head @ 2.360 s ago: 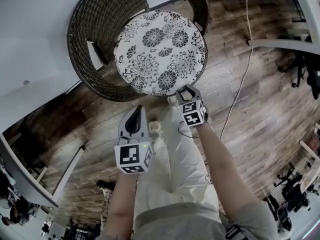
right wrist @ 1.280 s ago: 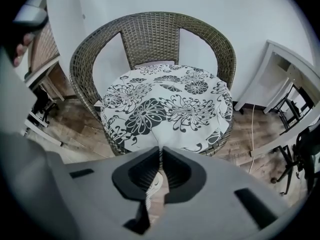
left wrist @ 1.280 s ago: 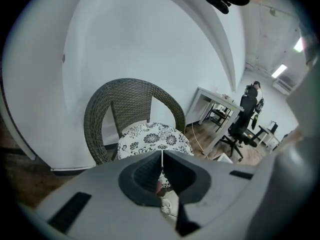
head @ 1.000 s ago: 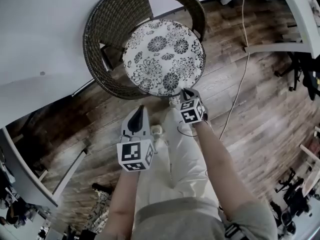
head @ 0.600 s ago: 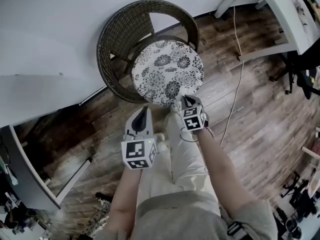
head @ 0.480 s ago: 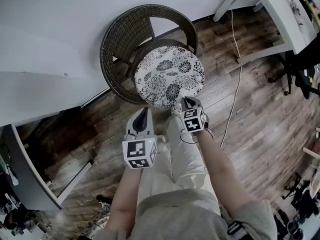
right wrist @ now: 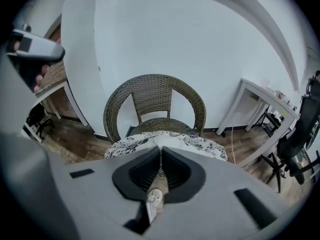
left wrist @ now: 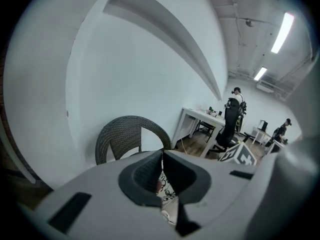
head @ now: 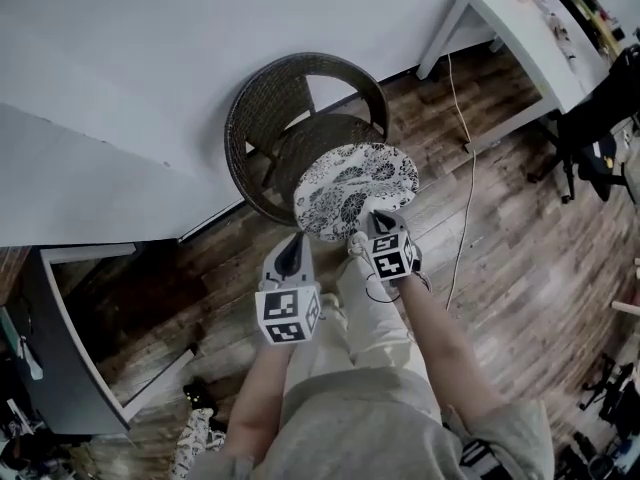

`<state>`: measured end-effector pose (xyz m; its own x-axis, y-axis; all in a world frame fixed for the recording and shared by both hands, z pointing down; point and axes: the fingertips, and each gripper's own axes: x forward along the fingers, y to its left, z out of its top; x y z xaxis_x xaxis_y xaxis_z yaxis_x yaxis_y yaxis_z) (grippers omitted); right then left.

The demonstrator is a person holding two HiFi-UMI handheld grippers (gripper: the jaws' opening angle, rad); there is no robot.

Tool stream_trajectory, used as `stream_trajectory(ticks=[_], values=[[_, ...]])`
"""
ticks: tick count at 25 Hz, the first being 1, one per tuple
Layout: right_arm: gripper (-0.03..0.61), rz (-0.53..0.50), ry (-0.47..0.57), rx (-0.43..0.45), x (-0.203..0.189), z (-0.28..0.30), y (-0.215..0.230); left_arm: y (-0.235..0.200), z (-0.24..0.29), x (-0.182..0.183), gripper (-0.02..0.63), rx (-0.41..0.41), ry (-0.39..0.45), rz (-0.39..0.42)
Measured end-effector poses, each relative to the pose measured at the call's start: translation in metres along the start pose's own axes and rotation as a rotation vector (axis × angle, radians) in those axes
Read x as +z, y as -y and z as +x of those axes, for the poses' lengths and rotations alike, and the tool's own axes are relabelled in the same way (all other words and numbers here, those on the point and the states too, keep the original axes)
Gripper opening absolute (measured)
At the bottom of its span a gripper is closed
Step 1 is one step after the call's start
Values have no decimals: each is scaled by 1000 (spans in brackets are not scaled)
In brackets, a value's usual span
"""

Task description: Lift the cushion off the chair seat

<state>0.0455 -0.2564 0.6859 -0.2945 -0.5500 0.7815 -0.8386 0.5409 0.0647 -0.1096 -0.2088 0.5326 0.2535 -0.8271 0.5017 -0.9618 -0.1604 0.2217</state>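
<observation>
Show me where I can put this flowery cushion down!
The wicker chair's seat is bare, ringed by its curved back. Open wood floor lies between the chair and the dark cabinet, and more right of the cable. It's crowded around the white desk and office chair.

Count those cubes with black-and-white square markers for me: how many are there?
2. One white marker cube sits on the grey left gripper, the other on the grey right gripper, which pinches the near edge of the round black-and-white floral cushion. None seems hidden.
</observation>
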Motion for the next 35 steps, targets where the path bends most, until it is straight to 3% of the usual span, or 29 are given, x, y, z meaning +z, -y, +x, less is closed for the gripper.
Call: stream_trajectory(ticks=[16, 35], values=[[15, -42, 184, -77, 41, -133, -19, 28, -88, 32, 10, -58, 86, 31], [15, 24, 463, -151, 66, -285, -42, 54, -169, 51, 9, -104, 200, 101]])
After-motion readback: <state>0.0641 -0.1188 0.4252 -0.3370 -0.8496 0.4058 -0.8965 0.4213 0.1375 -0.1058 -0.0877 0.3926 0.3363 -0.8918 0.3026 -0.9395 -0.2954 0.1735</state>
